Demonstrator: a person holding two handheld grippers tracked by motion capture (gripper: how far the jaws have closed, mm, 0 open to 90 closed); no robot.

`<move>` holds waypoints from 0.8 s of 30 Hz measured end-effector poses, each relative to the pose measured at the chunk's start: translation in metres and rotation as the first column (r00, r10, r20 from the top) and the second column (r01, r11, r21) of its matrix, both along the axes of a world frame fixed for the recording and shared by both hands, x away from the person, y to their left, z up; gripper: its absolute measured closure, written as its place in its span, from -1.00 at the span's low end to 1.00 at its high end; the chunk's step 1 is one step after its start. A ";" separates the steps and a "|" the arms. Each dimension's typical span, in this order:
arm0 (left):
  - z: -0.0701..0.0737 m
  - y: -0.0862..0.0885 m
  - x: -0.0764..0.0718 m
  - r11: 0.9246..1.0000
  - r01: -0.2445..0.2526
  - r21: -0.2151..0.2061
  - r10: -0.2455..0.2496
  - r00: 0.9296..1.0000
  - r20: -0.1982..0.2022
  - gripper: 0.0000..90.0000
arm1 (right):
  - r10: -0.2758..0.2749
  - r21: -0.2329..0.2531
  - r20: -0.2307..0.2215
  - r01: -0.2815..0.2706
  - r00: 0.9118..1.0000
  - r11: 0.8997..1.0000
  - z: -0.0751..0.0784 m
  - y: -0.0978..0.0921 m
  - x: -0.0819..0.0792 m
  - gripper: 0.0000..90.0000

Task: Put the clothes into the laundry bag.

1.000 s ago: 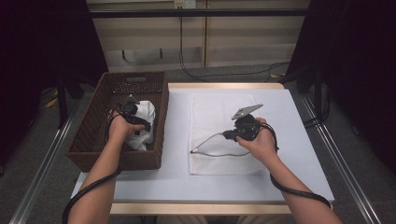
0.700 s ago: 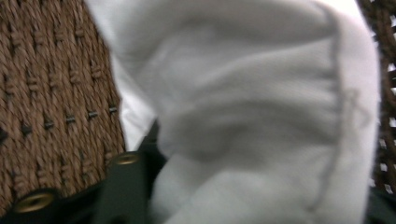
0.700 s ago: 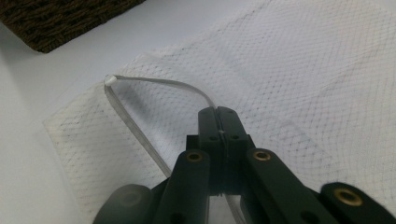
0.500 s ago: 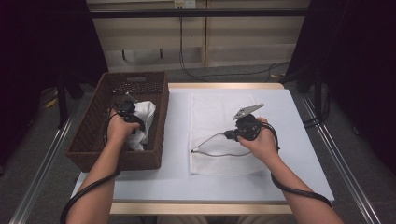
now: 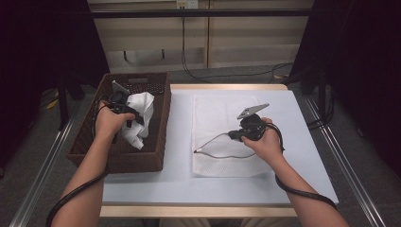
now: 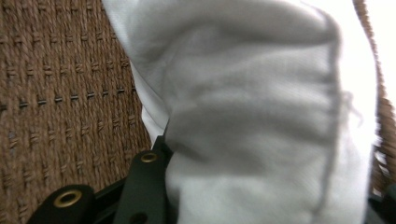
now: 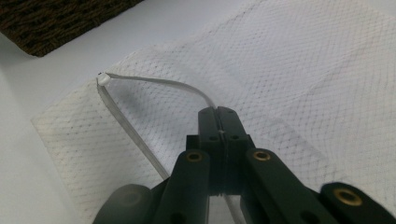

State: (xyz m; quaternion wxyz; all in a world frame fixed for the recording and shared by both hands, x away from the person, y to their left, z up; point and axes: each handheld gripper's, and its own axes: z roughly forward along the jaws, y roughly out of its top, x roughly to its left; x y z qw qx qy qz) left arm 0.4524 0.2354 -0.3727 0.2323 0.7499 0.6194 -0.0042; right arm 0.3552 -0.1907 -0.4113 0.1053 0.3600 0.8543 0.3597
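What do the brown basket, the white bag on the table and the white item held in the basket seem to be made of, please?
Basket: woven fibre, perhaps rattan or seagrass; matte braided strands. Bag: fine white mesh fabric, likely synthetic; diamond netting visible. Held item: soft white knit cloth, probably cotton; limp folds.

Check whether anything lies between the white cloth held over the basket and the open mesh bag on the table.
Only the brown woven basket's right wall separates the crumpled white cloth in the left gripper from the white mesh bag, whose edge the right gripper pinches.

Basket wall [image 5: 163,124] blocks left tool [image 5: 124,109], table [image 5: 179,137] beyond open
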 end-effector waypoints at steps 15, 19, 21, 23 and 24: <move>0.045 -0.004 -0.011 0.997 0.060 -0.056 -0.058 0.998 0.027 0.38 | -0.008 -0.006 0.007 0.008 1.000 1.000 0.004 0.000 -0.002 1.00; 0.052 -0.011 -0.015 0.996 0.070 -0.062 -0.068 0.997 0.031 0.38 | -0.012 -0.002 0.007 0.012 1.000 1.000 0.005 -0.002 -0.001 1.00; 0.055 -0.016 -0.017 0.994 0.083 -0.067 -0.081 0.996 0.030 0.38 | -0.016 0.000 0.001 0.016 1.000 1.000 0.007 -0.002 -0.001 1.00; 0.059 -0.021 -0.020 0.991 0.098 -0.088 -0.095 0.995 0.038 0.38 | -0.014 0.001 0.007 0.014 1.000 1.000 0.008 -0.002 -0.001 1.00; 0.060 -0.022 -0.021 0.990 0.112 -0.091 -0.109 0.993 0.042 0.38 | -0.016 -0.005 0.015 0.016 1.000 1.000 0.009 -0.002 -0.001 1.00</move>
